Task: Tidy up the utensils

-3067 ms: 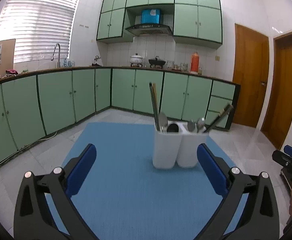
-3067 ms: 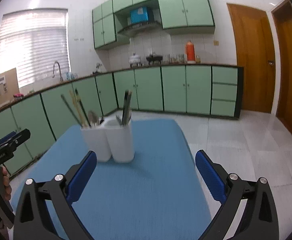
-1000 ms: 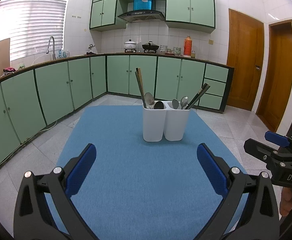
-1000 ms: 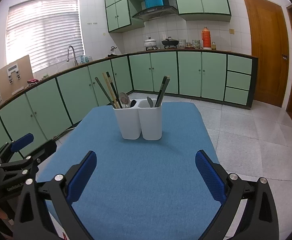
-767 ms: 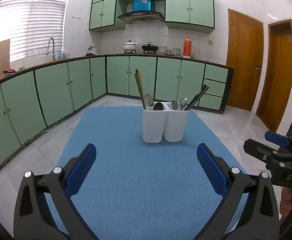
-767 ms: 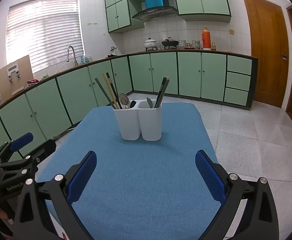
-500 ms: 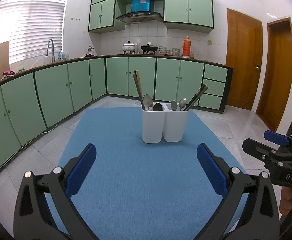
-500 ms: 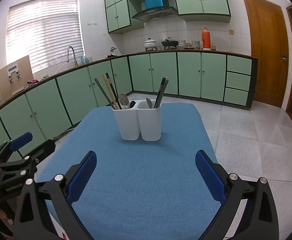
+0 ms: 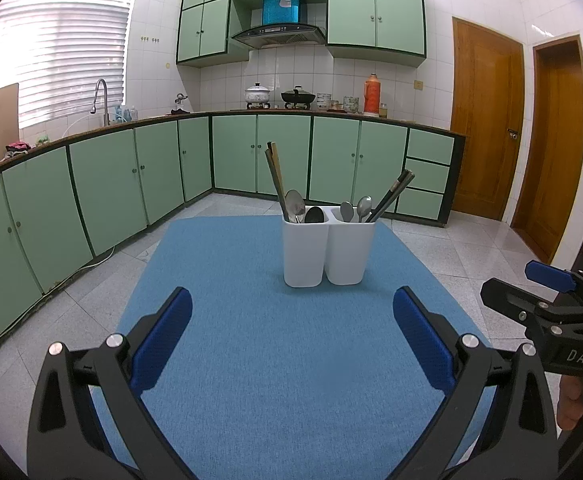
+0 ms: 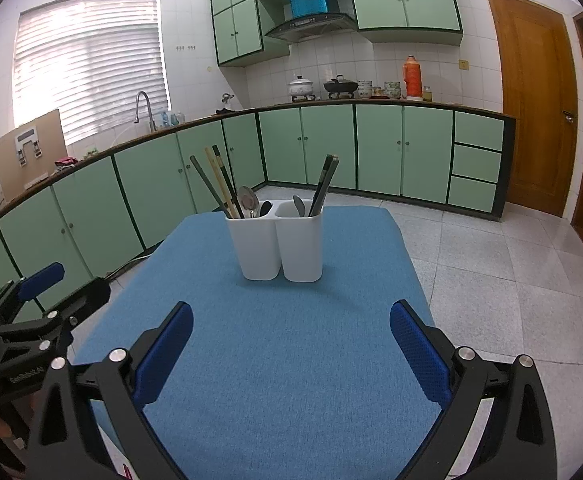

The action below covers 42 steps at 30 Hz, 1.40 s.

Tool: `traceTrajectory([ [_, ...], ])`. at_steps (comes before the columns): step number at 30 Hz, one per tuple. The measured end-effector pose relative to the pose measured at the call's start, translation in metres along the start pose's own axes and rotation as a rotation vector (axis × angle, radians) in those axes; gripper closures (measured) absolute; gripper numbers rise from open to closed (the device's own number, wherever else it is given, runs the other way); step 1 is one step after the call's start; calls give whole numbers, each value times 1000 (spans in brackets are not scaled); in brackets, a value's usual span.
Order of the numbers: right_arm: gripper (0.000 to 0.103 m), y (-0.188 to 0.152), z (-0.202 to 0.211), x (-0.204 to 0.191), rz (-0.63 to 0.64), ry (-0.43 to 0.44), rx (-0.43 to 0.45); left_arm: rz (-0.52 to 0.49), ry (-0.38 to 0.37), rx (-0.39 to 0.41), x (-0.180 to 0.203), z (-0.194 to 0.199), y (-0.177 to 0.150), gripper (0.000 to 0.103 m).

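A white two-compartment utensil holder [image 9: 327,252] [image 10: 279,246] stands upright on the blue mat [image 9: 275,360] [image 10: 275,360]. Its left cup holds chopsticks [image 9: 276,178] and spoons [image 9: 294,207]; its right cup holds spoons [image 9: 363,206] and dark chopsticks [image 9: 391,196]. My left gripper [image 9: 291,324] is open and empty, well short of the holder. My right gripper [image 10: 291,328] is also open and empty, at a similar distance. Each gripper shows at the edge of the other's view: the right gripper body [image 9: 551,312] and the left gripper body [image 10: 31,320].
The mat covers a table with its edges close on both sides and at the far end [image 10: 411,264]. Green kitchen cabinets [image 9: 111,184] line the walls beyond a tiled floor [image 10: 511,264]. Two wooden doors [image 9: 487,120] stand at the right.
Both grippers have drawn back and levelled since the earliest frames, so the holder looks farther off. Over the last second almost nothing has moved.
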State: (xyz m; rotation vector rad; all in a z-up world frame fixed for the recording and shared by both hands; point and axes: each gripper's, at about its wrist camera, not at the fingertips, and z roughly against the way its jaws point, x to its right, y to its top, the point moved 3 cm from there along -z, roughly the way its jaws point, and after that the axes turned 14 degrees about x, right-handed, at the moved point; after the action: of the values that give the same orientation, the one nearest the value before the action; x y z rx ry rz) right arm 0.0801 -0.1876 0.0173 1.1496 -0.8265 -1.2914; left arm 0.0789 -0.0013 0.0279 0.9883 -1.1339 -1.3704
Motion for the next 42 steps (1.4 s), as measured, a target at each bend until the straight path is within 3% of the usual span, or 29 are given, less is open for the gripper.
traceTrajectory([
  [42, 6, -2, -2, -4, 10, 2, -3, 4, 6, 5, -5, 2, 3, 5],
])
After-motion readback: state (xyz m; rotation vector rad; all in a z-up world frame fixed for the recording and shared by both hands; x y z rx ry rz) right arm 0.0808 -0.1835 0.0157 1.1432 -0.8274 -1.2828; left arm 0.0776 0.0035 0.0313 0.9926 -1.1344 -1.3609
